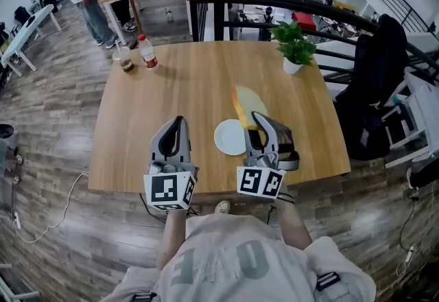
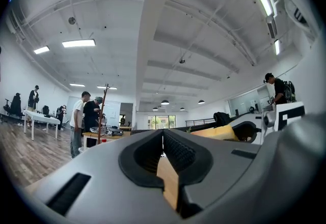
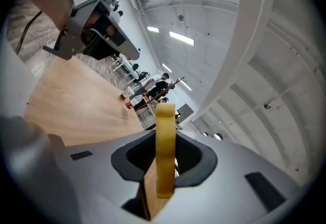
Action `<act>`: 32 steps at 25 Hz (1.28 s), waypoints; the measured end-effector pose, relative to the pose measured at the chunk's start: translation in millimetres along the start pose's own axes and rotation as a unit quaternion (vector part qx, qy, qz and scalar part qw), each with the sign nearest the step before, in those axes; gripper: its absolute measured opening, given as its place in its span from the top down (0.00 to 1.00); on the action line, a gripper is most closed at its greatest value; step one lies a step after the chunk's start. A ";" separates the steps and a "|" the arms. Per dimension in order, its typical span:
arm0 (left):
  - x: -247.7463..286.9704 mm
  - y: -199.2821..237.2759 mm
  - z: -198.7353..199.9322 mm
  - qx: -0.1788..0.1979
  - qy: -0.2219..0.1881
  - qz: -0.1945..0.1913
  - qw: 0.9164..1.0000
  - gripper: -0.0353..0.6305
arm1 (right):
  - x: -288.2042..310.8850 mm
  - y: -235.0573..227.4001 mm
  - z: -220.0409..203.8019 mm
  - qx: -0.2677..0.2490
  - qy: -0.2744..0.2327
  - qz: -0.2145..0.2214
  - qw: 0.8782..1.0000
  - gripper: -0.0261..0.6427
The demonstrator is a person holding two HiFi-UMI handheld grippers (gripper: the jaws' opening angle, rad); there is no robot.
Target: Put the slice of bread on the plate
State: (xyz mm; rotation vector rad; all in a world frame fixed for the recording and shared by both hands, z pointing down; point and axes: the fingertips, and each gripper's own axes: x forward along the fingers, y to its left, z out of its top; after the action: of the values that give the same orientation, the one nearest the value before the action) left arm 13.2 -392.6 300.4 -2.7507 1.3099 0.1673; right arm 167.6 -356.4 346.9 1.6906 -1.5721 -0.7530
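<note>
A small white plate (image 1: 228, 139) lies on the wooden table (image 1: 171, 101), near its front edge. My right gripper (image 1: 256, 119) is shut on the slice of bread (image 1: 247, 102), which stands on edge just above and to the right of the plate. In the right gripper view the slice (image 3: 165, 151) shows edge-on, clamped between the jaws of my right gripper (image 3: 165, 142). My left gripper (image 1: 179, 122) hovers left of the plate, shut and with nothing in it. In the left gripper view the jaws of my left gripper (image 2: 163, 139) meet, and the bread (image 2: 216, 133) shows at the right.
At the table's far left stand a red-capped bottle (image 1: 147, 51) and a cup (image 1: 125, 59); a potted plant (image 1: 293, 47) stands at the far right. A black railing (image 1: 274, 2) runs behind the table, a dark chair (image 1: 374, 81) is at the right, and people stand at the back left.
</note>
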 end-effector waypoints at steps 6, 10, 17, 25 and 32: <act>2.9 -1.9 -8.2 0.013 -0.016 0.001 1.000 0.93 | 22.6 52.9 -26.7 -0.086 0.027 0.023 0.996 0.82; -1.7 -3.3 -20.5 0.008 -0.001 0.002 1.000 0.93 | 25.5 93.6 -55.0 -0.128 0.055 0.044 0.989 0.82; -11.7 -0.7 -30.0 0.021 0.008 0.012 1.000 0.93 | 33.6 146.3 -101.8 -0.188 0.093 0.083 0.974 0.82; -13.8 12.2 -33.5 0.021 0.012 0.028 0.999 0.93 | 58.1 178.3 -120.4 -0.227 0.114 0.107 0.961 0.82; -18.9 17.0 -35.7 0.022 0.019 0.034 0.999 0.93 | 63.9 196.0 -127.5 -0.248 0.127 0.126 0.952 0.82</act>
State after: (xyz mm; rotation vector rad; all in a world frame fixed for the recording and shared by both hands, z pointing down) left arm -9.7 -393.3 337.7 -2.6884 1.3993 0.0910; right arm 160.7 -410.8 583.0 1.1444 -1.2543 -0.6941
